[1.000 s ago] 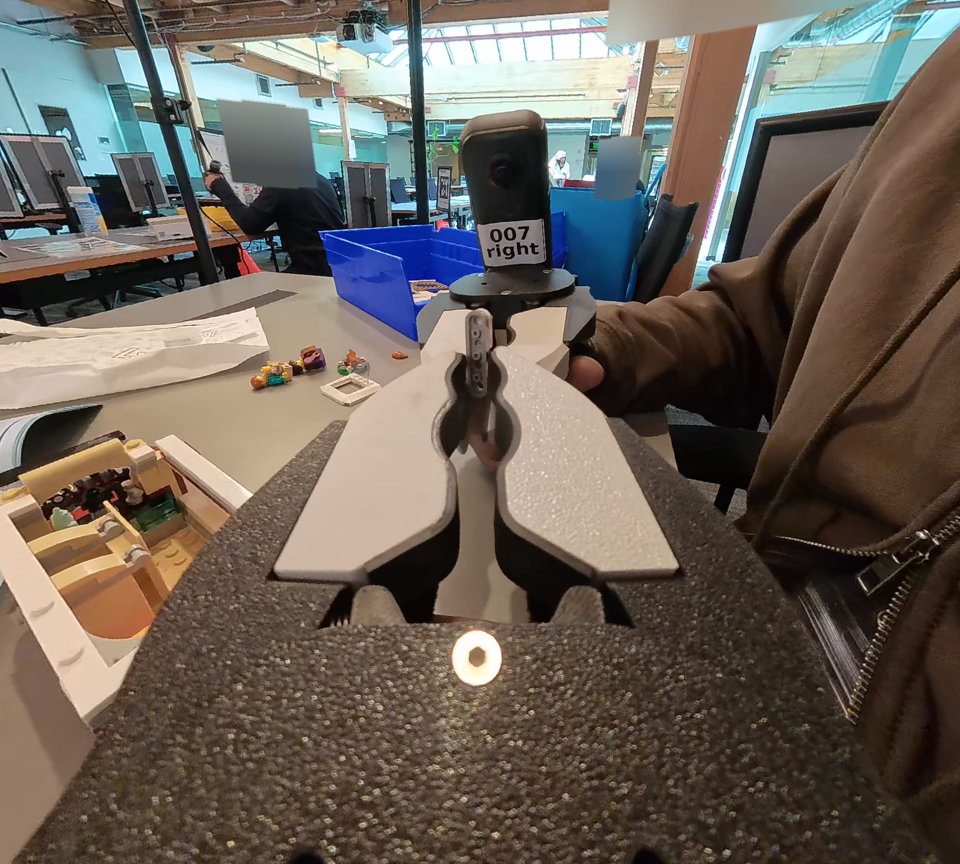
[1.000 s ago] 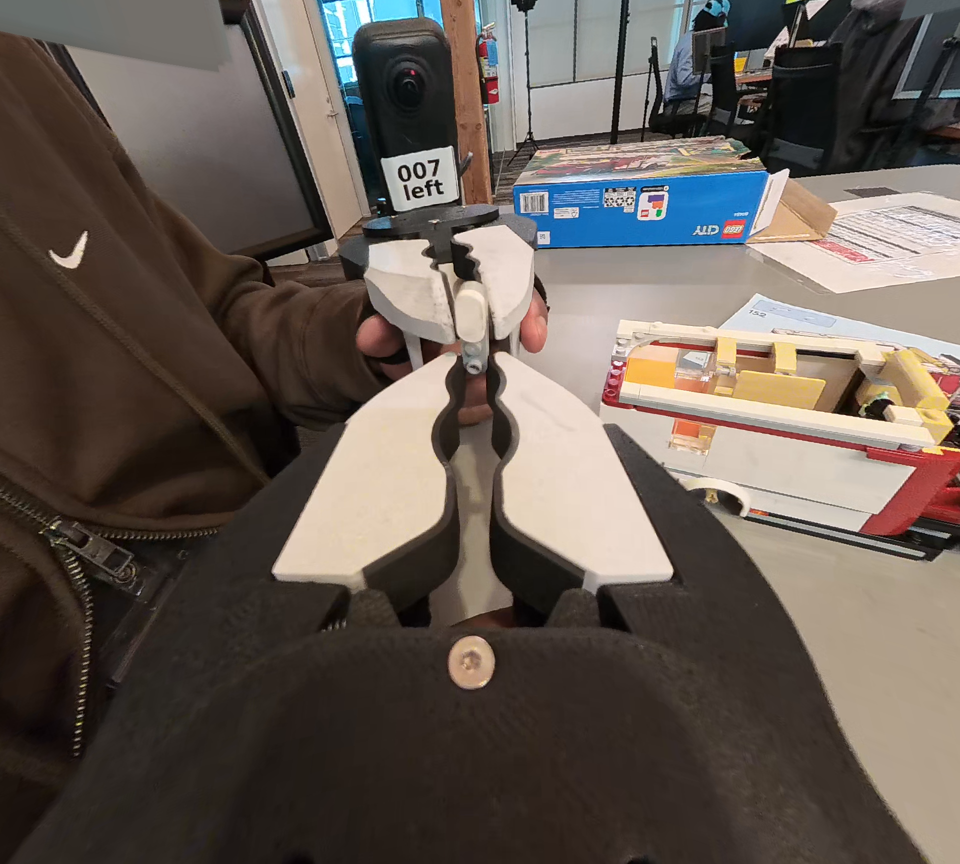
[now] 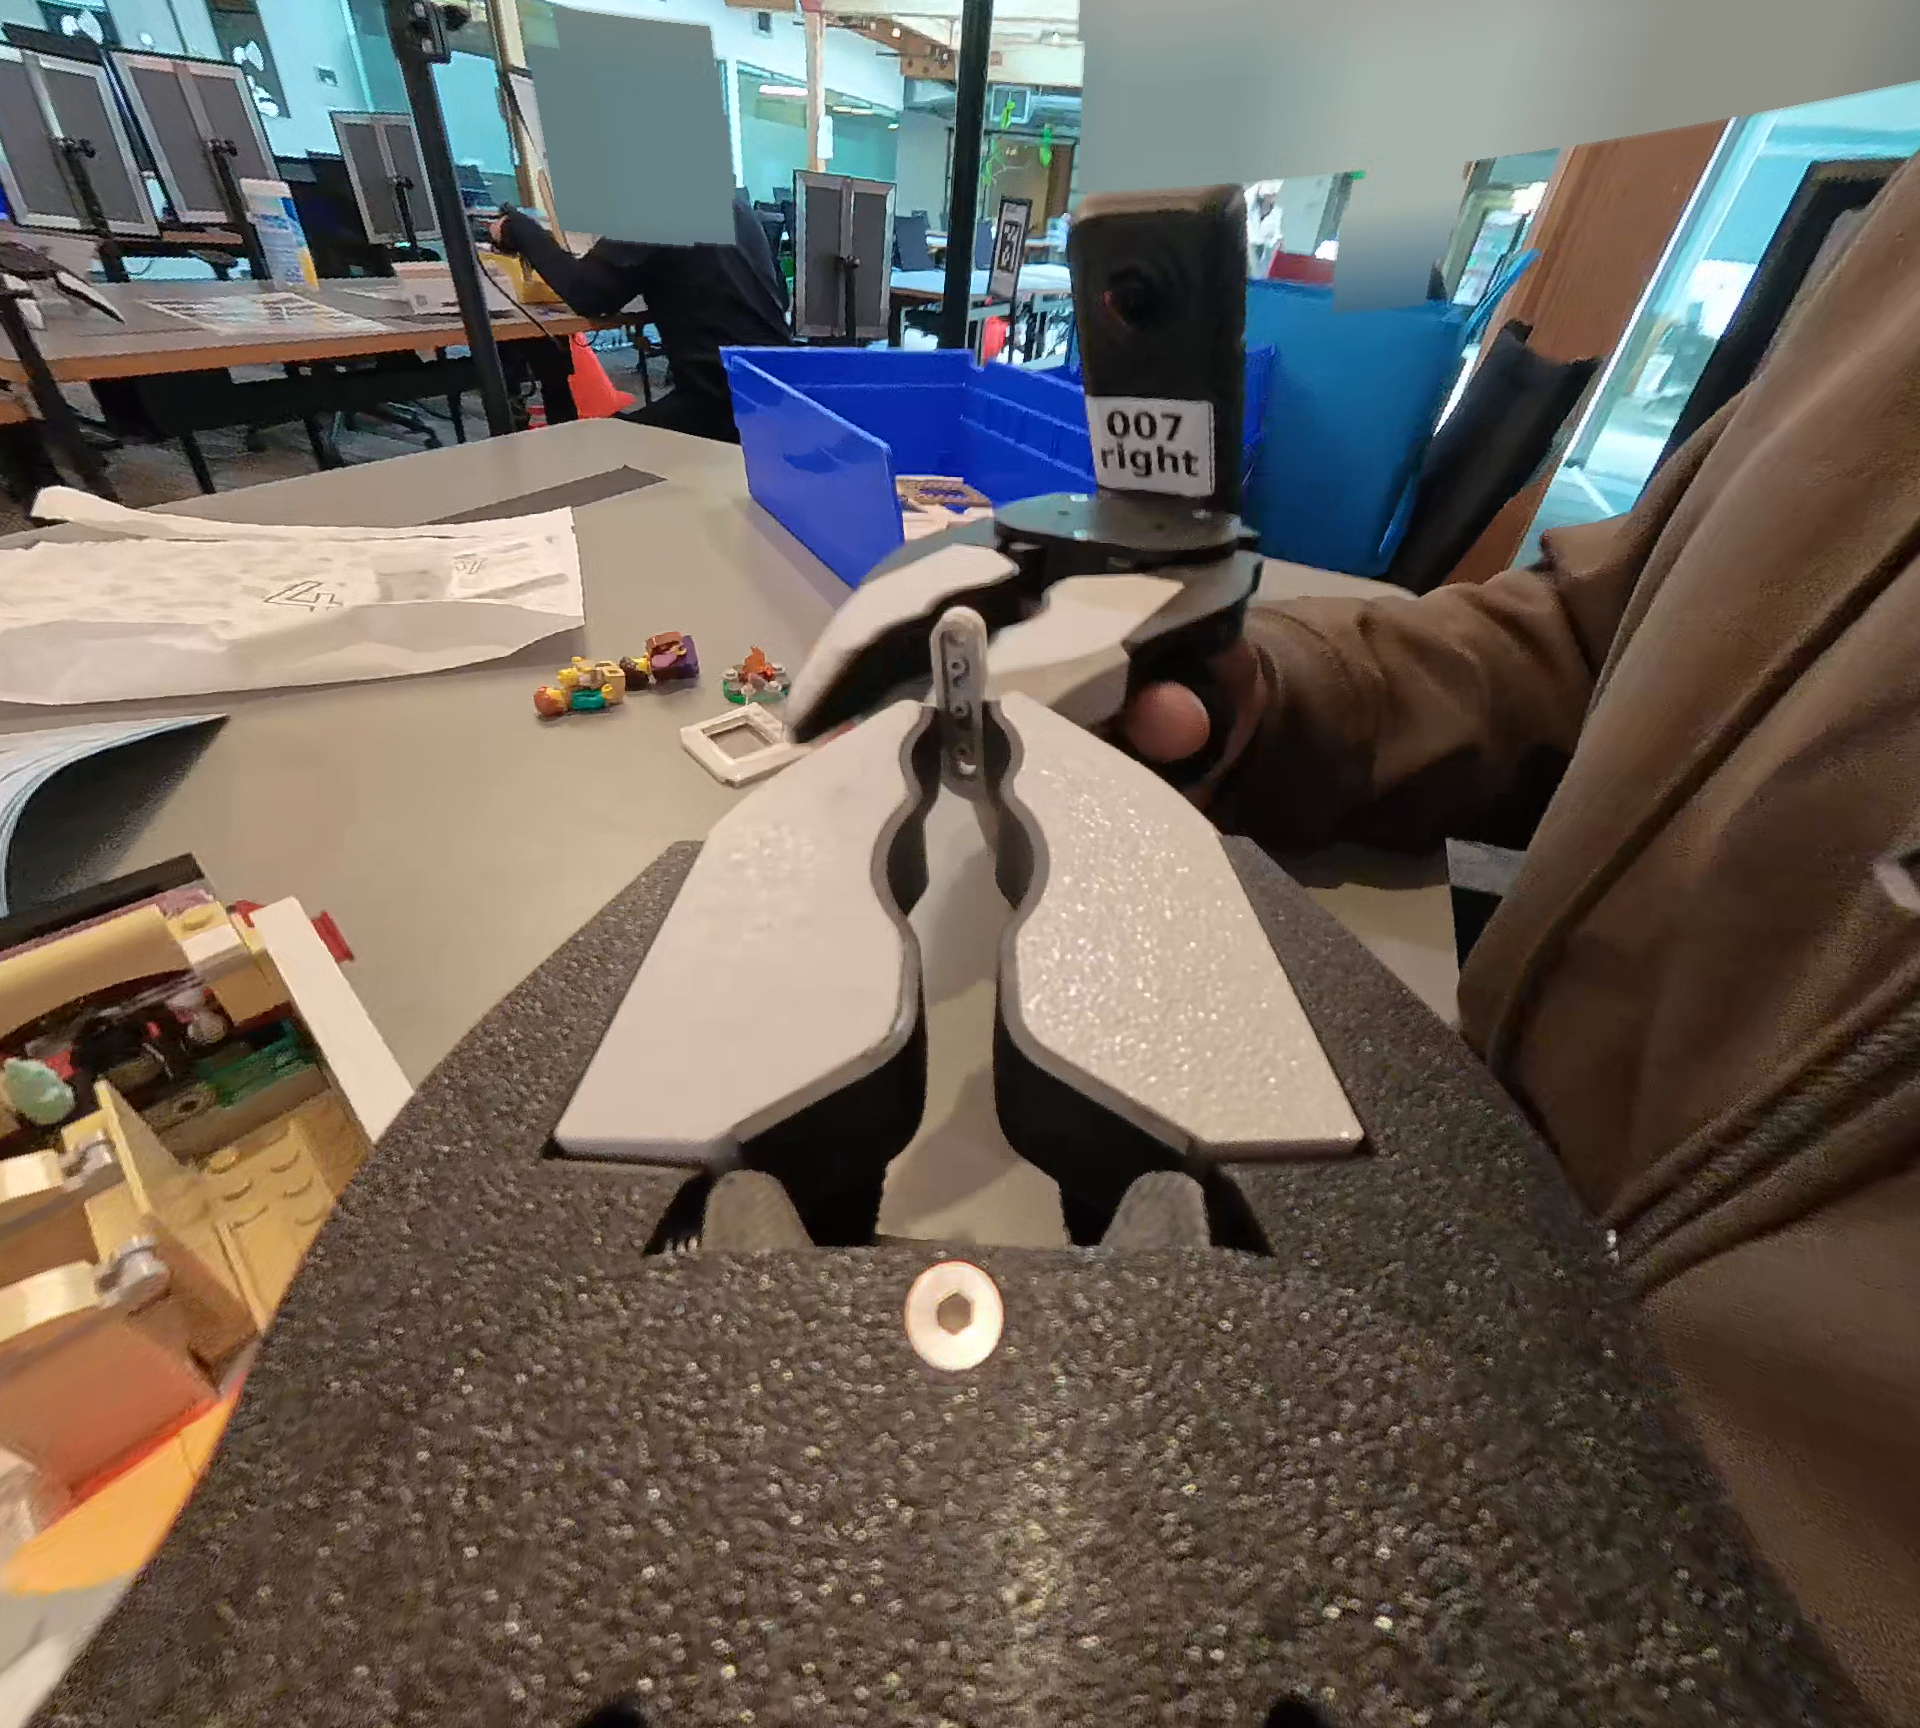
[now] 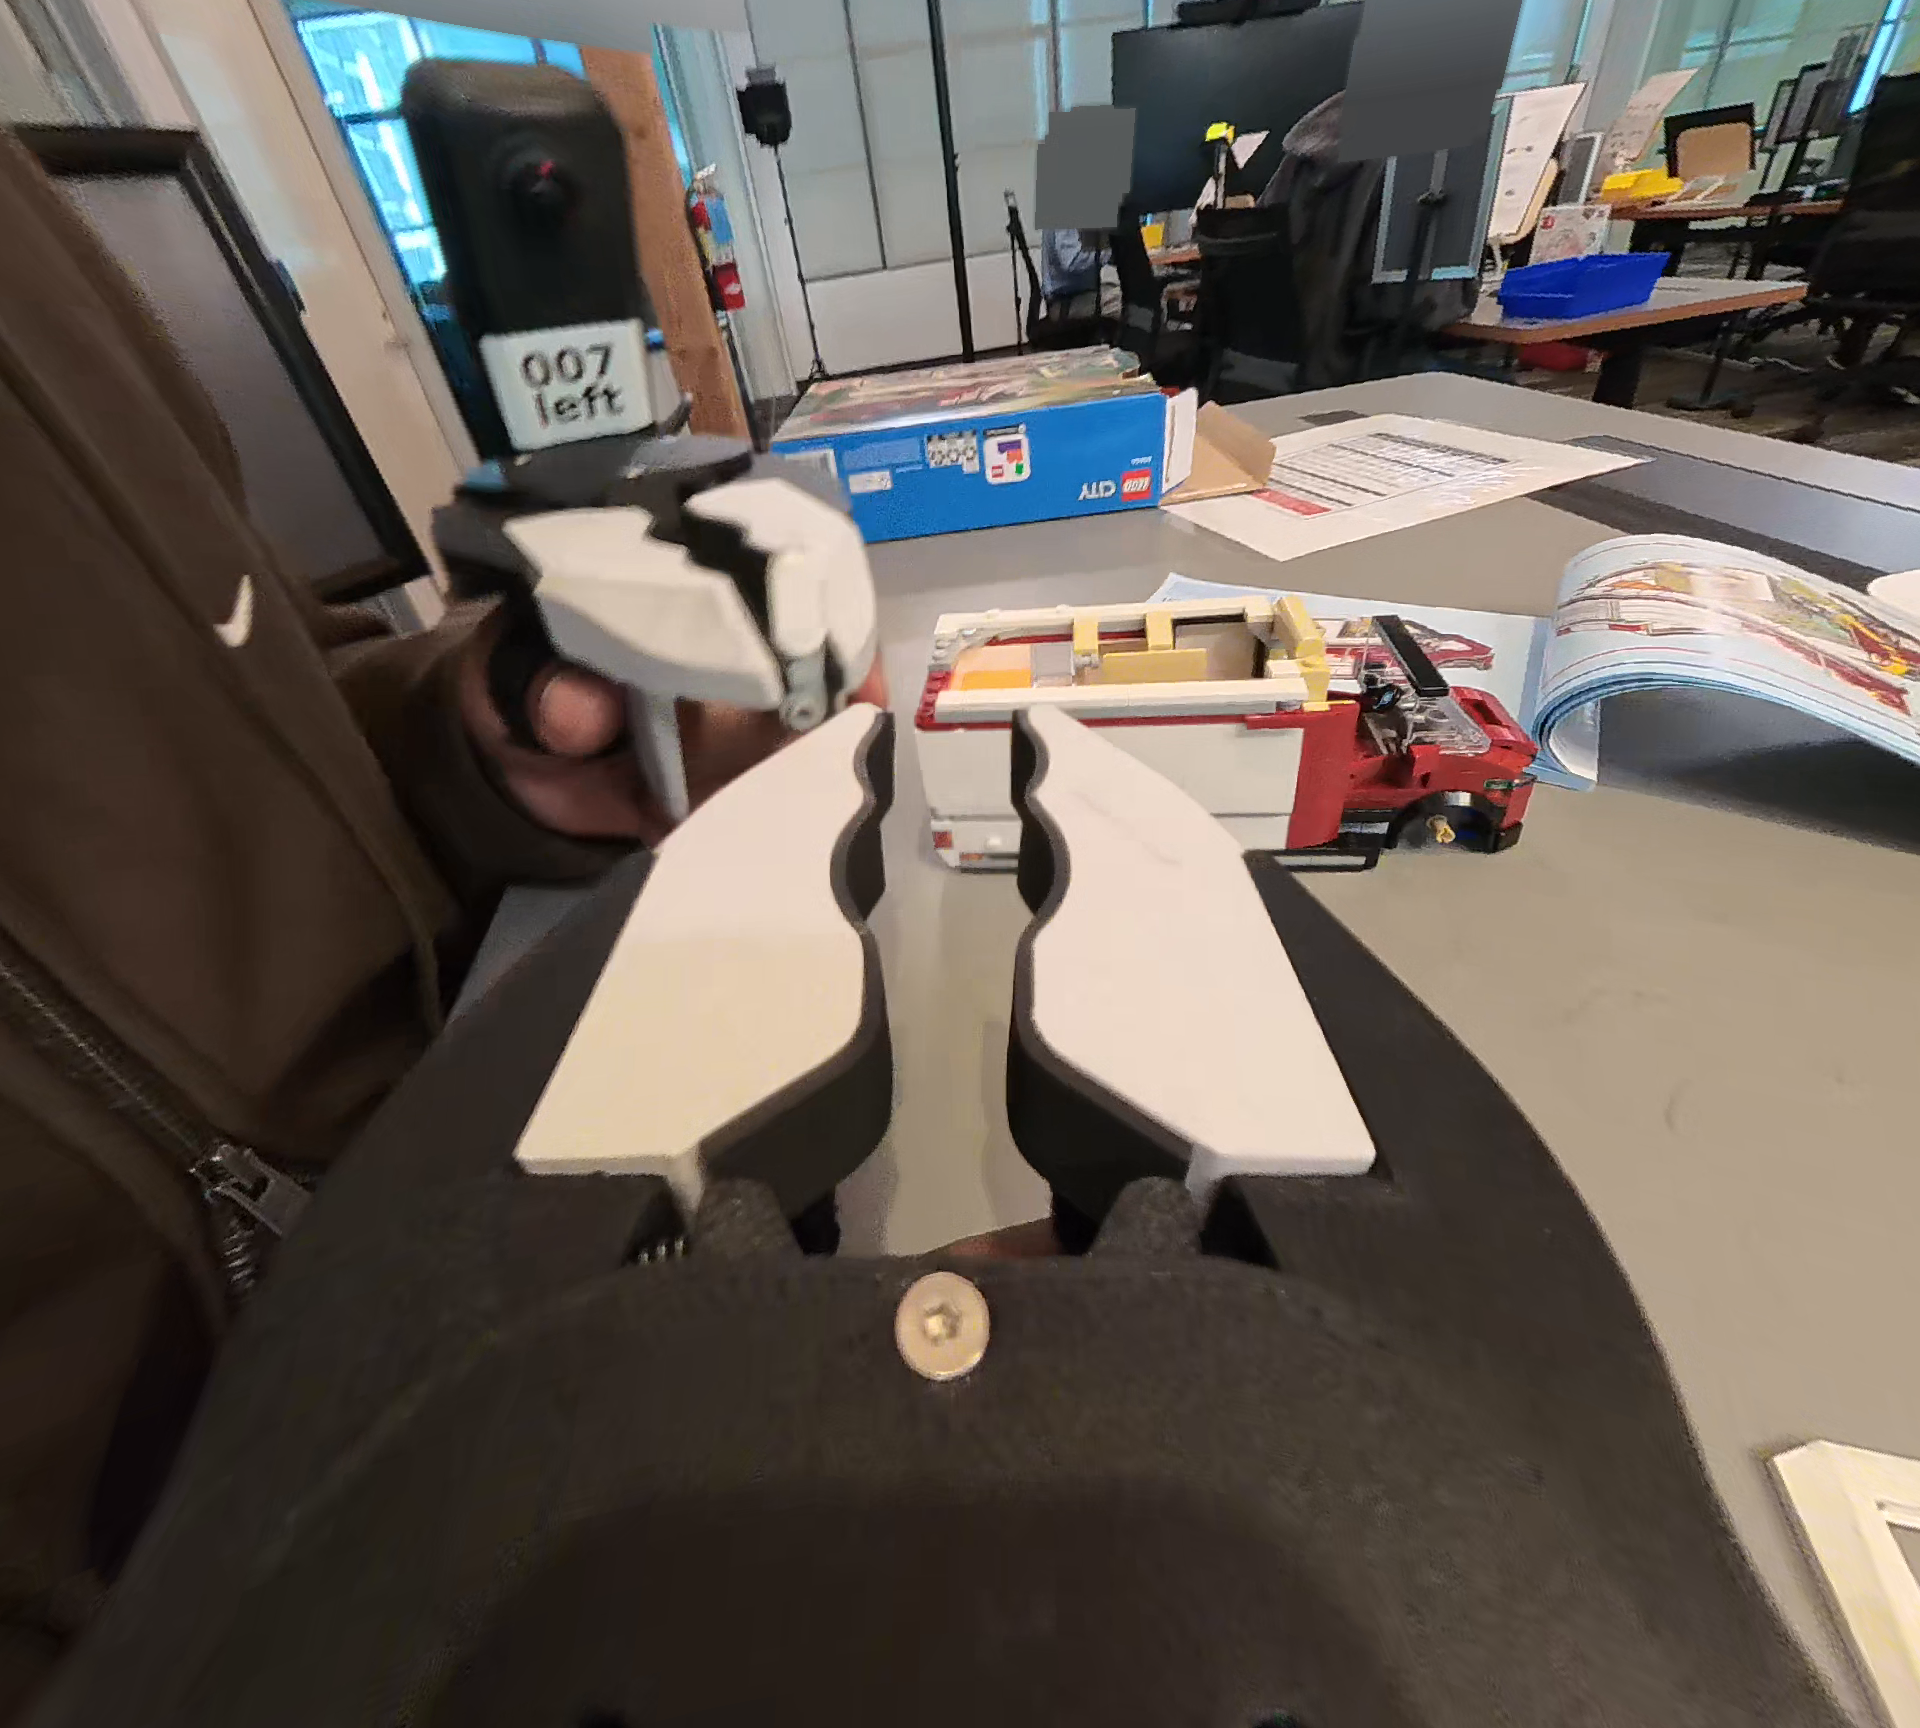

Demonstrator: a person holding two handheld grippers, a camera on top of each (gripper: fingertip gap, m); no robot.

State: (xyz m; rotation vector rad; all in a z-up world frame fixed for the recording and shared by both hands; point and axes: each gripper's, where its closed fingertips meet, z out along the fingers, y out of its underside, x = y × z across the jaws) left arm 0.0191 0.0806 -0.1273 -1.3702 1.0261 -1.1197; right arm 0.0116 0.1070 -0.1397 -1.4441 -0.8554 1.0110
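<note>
Grey tabletop (image 4: 1558, 1003) is seen beneath both tools. A thin grey strip with holes (image 3: 961, 696) is clamped upright between the fingertips of the left tool (image 3: 961, 743), whose fingers are closed onto its lower part while the upper end stands free above them. The right tool (image 4: 951, 733) is held with its fingers parted and nothing between them; in the left wrist view its tips are seen spread to either side of the strip's top end, though whether they touch it cannot be told. Just beyond the right tool's open tips, a red and white toy truck (image 4: 1226, 743) built of bricks is set on the tabletop, its roof left open. An open booklet (image 4: 1714, 639) is laid to the right of the truck, and a blue box (image 4: 987, 473) is lying farther off behind it. Ahead and to the left of the left tool, a small white frame piece (image 3: 732, 738) and a few small coloured brick figures (image 3: 613, 676) are scattered on the tabletop, with a crumpled white paper bag (image 3: 270, 598) farther left. A blue bin (image 3: 831, 452) is placed beyond the right tool. A brown sleeve (image 3: 1455, 670) is seen behind that tool.
</note>
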